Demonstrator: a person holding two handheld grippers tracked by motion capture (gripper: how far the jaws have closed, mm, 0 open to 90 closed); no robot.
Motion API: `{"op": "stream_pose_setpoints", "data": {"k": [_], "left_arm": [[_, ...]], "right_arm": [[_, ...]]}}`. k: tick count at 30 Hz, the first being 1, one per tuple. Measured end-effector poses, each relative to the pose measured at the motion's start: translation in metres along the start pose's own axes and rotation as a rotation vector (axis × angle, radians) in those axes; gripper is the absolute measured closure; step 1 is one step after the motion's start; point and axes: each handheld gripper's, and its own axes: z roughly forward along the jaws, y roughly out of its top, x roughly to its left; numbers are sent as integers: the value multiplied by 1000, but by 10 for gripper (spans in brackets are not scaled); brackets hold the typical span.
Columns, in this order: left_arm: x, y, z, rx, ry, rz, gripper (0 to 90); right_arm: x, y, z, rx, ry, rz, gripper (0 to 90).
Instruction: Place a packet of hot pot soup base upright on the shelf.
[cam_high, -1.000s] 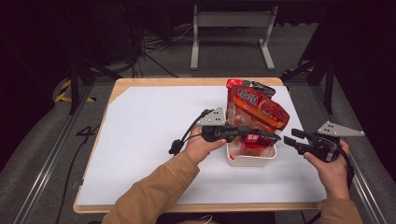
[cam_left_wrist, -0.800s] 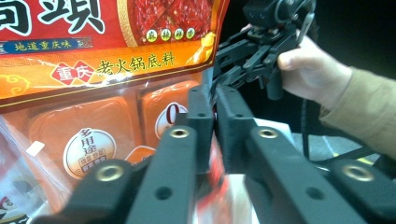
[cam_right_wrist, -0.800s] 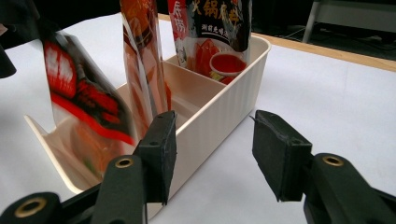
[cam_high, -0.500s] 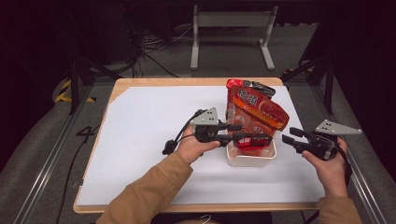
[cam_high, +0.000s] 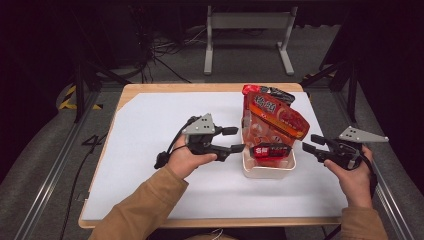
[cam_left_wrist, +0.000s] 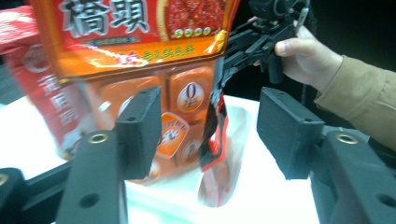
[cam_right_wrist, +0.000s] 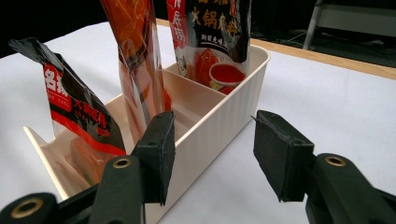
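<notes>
Orange sauce pouch (cam_high: 274, 120) stands in cream divided bin (cam_high: 270, 170) at table's right-centre, long axis near upright, top leaning right; its base is hidden by bin wall. Black-red packet (cam_high: 269, 150) sits in the near compartment. Left gripper (cam_high: 239, 140), jaws just opening, wide w/ nothing pinched. Right gripper (cam_high: 309, 142) beside bin, jaws open & empty.

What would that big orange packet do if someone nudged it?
The orange packet would probably bend: it looks like thin, glossy film. Standing tall and already tilted in the cream bin, it might lean further or tip. The shiny surface could be slippery for the left gripper, whose jaws have just been opening.
</notes>
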Motion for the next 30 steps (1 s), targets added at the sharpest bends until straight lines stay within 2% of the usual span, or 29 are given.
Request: {"op": "stream_pose_setpoints", "data": {"k": [1,2,5,15,19,21,28,30], "left_arm": [[0,0,-9,3,23,-4,364],[0,0,-9,3,23,-4,346],[0,-1,-24,16,64,-3,325],[2,-7,-61,39,147,-25,233],[4,-14,-76,59,182,-28,214],[5,-18,-84,70,205,-45,206],[11,-34,-106,97,253,-84,166],[12,-37,-110,100,260,-83,155]], "right_arm": [[0,0,0,0,0,1,486],[0,0,0,0,0,1,486],[0,1,0,-4,2,3,483],[1,2,1,-4,6,-5,465],[1,2,0,-4,4,-6,454],[1,1,-1,-4,2,-4,448],[2,0,-3,-17,0,17,419],[2,0,-4,-21,-2,20,415]]}}
